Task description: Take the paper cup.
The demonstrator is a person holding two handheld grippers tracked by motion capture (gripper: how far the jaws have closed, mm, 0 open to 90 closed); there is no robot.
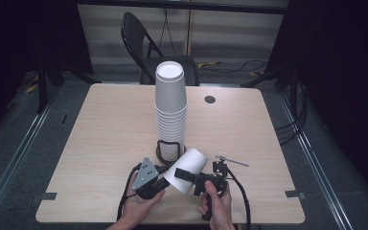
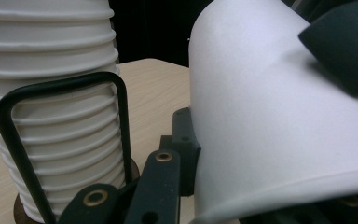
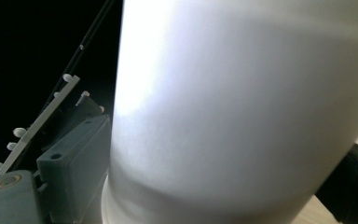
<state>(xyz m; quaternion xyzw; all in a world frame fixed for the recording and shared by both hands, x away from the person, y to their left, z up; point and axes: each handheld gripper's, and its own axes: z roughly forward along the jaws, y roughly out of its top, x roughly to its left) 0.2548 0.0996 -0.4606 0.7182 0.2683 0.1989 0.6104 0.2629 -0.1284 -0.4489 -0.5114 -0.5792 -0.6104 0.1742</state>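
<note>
A single white paper cup (image 1: 187, 170) is held tilted just above the table's front, its rim toward the person. My left gripper (image 1: 165, 181) is shut on the cup's rim end, with one pad (image 2: 186, 140) pressed to the cup wall (image 2: 270, 121). My right gripper (image 1: 190, 178) is shut across the cup's middle; its jaws flank the cup (image 3: 242, 102) and one jaw dents the wall. Right behind stands a tall stack of white cups (image 1: 171, 105) in a black wire holder (image 1: 168, 149); the stack (image 2: 51, 93) is close on the left in the left gripper view.
The light wooden table (image 1: 100, 134) has a round black grommet (image 1: 210, 99) behind the stack to the right. A black folding chair (image 1: 143, 43) stands beyond the far edge. Cables trail from both grippers toward the front edge.
</note>
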